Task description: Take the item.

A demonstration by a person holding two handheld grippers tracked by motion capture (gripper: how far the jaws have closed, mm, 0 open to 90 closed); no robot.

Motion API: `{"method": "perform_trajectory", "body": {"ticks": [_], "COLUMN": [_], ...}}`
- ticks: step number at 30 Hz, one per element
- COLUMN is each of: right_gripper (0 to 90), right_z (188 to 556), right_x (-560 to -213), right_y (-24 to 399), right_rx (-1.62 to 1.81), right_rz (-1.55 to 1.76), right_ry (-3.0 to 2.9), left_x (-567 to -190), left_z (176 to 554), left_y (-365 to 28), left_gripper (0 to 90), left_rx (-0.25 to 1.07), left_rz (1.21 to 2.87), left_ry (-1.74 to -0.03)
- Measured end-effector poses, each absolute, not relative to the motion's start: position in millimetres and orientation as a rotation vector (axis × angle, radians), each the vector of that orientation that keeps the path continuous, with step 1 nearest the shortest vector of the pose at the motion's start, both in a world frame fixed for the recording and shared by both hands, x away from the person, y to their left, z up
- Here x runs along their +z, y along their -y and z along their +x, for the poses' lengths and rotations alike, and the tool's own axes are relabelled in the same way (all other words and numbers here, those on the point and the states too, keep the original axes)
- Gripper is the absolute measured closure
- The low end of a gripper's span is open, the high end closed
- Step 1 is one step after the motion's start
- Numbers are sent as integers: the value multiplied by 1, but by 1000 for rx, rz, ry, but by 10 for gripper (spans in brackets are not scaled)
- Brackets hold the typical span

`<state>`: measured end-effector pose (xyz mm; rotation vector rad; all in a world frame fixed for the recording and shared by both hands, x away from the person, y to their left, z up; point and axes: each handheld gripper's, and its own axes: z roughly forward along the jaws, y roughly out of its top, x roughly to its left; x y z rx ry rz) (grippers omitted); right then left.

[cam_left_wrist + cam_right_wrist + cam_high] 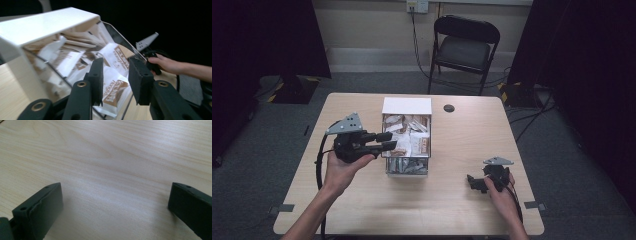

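Observation:
A clear box with a white lid stands mid-table and holds several white paper packets with brown print. My left gripper points right, level, with its tips at the box's left wall. In the left gripper view the box lid is at upper left. The left gripper has a gap between its jaws, and a printed packet lies beyond them with neither pad pressing on it. My right gripper rests low near the table's front right. The right gripper stands wide open over bare wood.
A small dark round mark sits on the table to the right of the box. A black folding chair stands beyond the far edge, with cables on the floor around it. The other hand is seen past the box.

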<state>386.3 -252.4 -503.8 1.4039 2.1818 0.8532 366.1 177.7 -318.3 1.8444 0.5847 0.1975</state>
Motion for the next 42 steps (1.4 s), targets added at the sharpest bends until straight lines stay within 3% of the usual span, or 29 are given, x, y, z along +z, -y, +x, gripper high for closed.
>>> {"method": "perform_trajectory", "body": {"ticks": [12, 32, 42], "right_gripper": [0, 0, 0], "right_z": [386, 386, 386], "right_x": [-504, -504, -504], "right_y": [252, 252, 252], "right_rx": [853, 853, 853], "right_rz": [1404, 1404, 1404], "right_ry": [-2182, -2182, -2182], "left_x": [-325, -324, -325], "left_z": [371, 375, 372], "left_y": [-164, -156, -154], "left_gripper": [726, 718, 818], "left_rx": [196, 238, 290], "left_rz": [1937, 2119, 2168], "left_ry": [-554, -543, -514]}}
